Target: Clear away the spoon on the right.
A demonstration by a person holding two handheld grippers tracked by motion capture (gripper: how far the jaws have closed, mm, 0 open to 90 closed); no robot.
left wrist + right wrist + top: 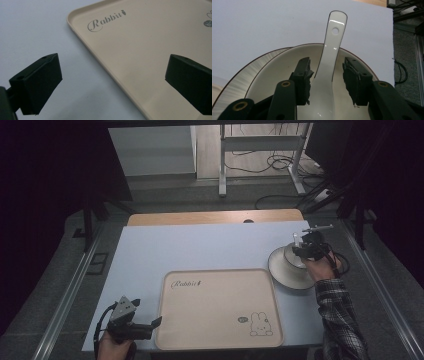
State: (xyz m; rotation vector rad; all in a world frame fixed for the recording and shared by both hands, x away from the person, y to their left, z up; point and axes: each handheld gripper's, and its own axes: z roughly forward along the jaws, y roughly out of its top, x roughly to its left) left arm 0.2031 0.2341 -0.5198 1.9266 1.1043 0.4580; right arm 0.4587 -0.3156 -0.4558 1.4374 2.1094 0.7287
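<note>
A white ceramic spoon (334,37) lies in a cream bowl (284,65), its handle sticking out over the far rim. The bowl stands on a white plate (244,75) at the right of the table. My right gripper (325,65) reaches down into the bowl (290,256) with its jaws on either side of the spoon's handle; a gap shows at the right pad, so it is open. My left gripper (152,324) hovers open and empty at the front left, over the left edge of a beige tray (140,37).
The beige tray (215,310), printed with "Rabbit" and a small rabbit drawing, lies at the front middle of the pale blue tabletop (200,245). A wooden strip (215,217) runs along the far edge. Cables and a metal stand are on the floor beyond.
</note>
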